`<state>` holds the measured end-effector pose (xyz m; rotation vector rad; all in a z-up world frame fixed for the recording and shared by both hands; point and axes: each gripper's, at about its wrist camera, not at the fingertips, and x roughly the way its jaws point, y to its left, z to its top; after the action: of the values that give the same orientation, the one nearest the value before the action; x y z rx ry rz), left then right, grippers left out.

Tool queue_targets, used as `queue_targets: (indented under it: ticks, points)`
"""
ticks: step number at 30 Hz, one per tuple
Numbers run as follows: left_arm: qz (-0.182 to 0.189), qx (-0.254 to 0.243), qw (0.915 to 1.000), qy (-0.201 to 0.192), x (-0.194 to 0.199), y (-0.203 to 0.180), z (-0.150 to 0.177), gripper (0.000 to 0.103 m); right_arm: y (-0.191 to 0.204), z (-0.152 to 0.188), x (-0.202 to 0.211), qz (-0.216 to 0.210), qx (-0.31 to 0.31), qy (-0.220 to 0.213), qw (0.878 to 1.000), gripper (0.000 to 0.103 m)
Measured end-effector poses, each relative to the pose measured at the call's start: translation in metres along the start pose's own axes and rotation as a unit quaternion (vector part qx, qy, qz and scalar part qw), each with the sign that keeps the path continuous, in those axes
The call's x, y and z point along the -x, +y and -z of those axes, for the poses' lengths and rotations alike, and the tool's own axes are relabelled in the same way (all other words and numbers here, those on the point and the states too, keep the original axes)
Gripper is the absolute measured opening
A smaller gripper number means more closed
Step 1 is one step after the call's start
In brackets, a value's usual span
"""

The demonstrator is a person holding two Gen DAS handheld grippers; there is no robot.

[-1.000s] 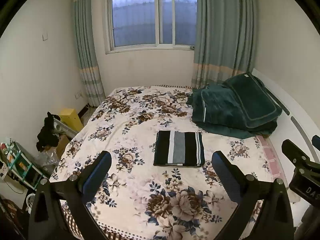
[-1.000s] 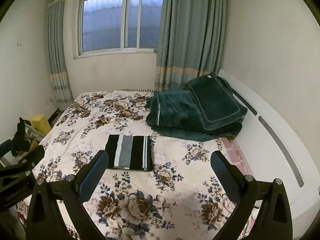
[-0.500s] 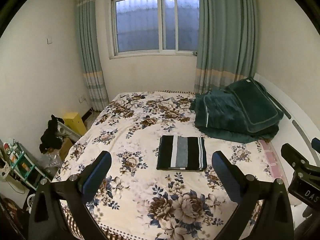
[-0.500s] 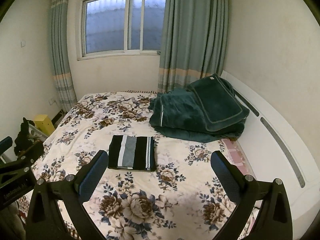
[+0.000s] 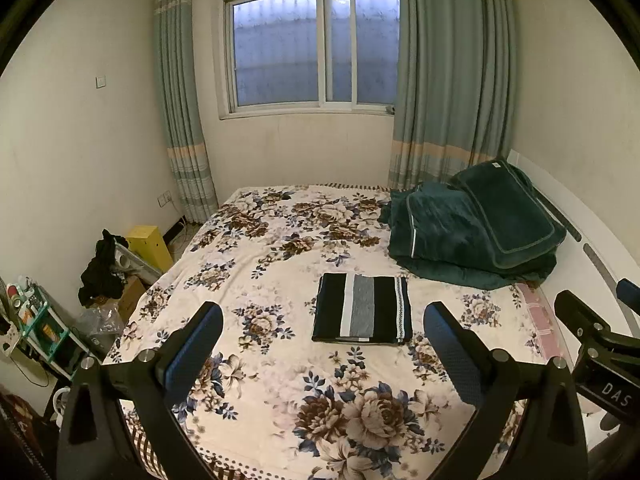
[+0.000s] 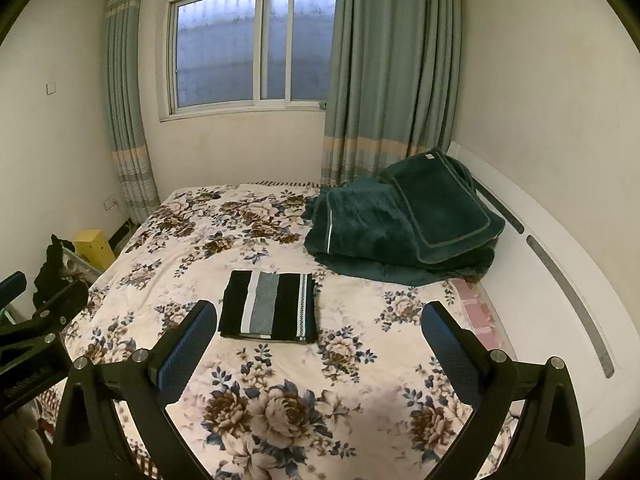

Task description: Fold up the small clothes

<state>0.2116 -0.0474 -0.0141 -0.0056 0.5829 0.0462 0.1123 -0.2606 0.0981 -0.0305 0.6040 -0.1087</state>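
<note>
Well beyond both jaws: folded garment

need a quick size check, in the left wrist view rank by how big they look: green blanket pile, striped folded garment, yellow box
1. green blanket pile
2. striped folded garment
3. yellow box, partly hidden, clearly smallest

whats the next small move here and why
Probably just ease both grippers back and stop. The striped garment already lies as a flat, squared rectangle on the floral bedspread, apart from the green blanket. The left gripper and the right gripper are both open, empty and clear of the cloth, so nothing looks left to fold.
</note>
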Motion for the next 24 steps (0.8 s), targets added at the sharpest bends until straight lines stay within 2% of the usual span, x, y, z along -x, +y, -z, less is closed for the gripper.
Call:
queue_targets:
  ticks: [24]
  points:
    - [-0.009,0.007,0.9999,0.001,0.007,0.002,-0.010,0.103,0.007,0.004,0.000,-0.004,0.003,0.005,1.000,0.103]
